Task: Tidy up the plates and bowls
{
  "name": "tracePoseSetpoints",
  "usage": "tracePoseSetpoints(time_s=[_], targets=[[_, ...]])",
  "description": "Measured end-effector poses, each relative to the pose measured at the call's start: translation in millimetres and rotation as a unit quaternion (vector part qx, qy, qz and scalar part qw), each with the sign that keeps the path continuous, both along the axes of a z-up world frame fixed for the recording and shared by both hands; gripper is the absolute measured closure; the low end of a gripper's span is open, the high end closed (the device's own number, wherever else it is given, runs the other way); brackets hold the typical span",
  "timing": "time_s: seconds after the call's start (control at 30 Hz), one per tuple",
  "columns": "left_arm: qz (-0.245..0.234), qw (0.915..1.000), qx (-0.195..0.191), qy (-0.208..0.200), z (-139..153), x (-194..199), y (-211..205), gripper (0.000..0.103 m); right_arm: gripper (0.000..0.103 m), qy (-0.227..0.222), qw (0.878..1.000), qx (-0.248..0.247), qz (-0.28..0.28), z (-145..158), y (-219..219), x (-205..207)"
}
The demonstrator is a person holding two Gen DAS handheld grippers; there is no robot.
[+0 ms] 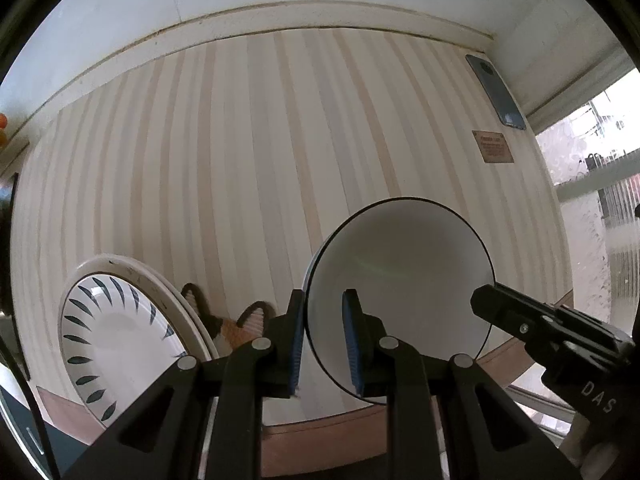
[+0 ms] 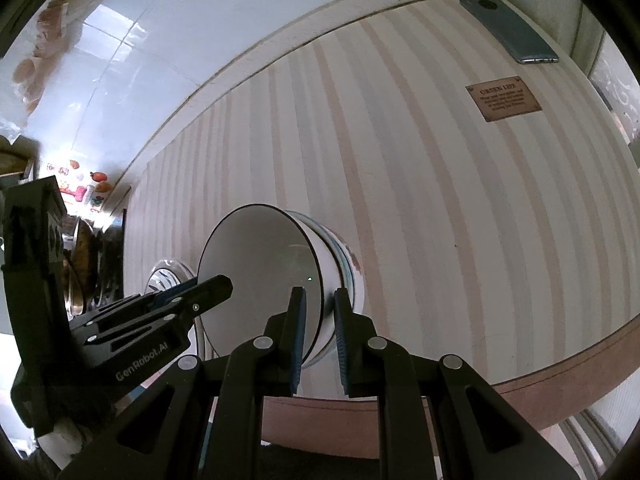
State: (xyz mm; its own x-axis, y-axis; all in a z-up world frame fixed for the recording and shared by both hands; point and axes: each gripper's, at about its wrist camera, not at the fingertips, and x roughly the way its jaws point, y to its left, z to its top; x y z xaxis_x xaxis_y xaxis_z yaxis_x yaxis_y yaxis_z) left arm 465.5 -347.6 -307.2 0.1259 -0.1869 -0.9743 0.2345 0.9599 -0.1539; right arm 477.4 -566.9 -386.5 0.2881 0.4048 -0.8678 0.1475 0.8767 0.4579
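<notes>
Both claws are on the same white bowl [image 1: 400,280] right now, one on each side of the rim. The left claw [image 1: 326,344] has its blue pads pinching the bowl's left edge, one pad outside the wall and one inside. The right claw [image 2: 320,336] is doing the same thing on the opposite edge, pressed tight on the rim. In the left wrist view you can see the right claw's black fingers coming in at the bowl's right side.

The bowl has a thin dark line around the rim and sits in the near part of the striped counter [image 1: 240,160], close to the counter's front edge. From the right wrist view it looks like it's nested in another bowl [image 2: 348,264] with blue bands on the outside.

Left of the bowl there's a plate [image 1: 116,332] with a dark leaf pattern around it, lying on a larger cream plate [image 1: 176,304]. Far right corner of the counter has a phone [image 2: 508,32] lying face down, and a small brown label [image 2: 503,98] sits just in front of it.
</notes>
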Motion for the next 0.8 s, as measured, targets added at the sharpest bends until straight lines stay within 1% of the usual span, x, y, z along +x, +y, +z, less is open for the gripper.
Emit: tracePoseSetpoints(time_s=[0.33, 0.47, 0.53, 0.6, 0.67, 0.77, 0.8], targets=[[-0.006, 1.0, 0.001, 0.003, -2, -5, 3, 0.087, 0.087, 0.005, 1.0, -0.012, -0.002, -1, 8, -1], [-0.004, 1.0, 0.006, 0.006, 0, -12, 5, 0.086, 0.087, 0.021, 1.0, -0.01, -0.006, -1, 11, -1], [-0.007, 0.9999, 0.014, 0.005, 6, -17, 7, 0.086, 0.087, 0.025, 1.0, -0.009, -0.006, 1, 10, -1], [-0.01, 0.9998, 0.019, 0.003, 13, -22, 8, 0.086, 0.087, 0.025, 0.999, -0.027, -0.001, 7, 13, -5], [-0.017, 0.9997, 0.018, -0.007, 24, -31, 13, 0.086, 0.087, 0.02, 0.998, -0.05, 0.007, 15, 17, -10], [-0.028, 0.9993, 0.016, -0.019, 39, -43, 19, 0.085, 0.087, 0.015, 0.997, -0.071, 0.015, 28, 21, -21], [-0.033, 0.9991, 0.015, -0.023, 45, -48, 22, 0.081, 0.087, 0.011, 0.997, -0.077, 0.019, 36, 23, -28]])
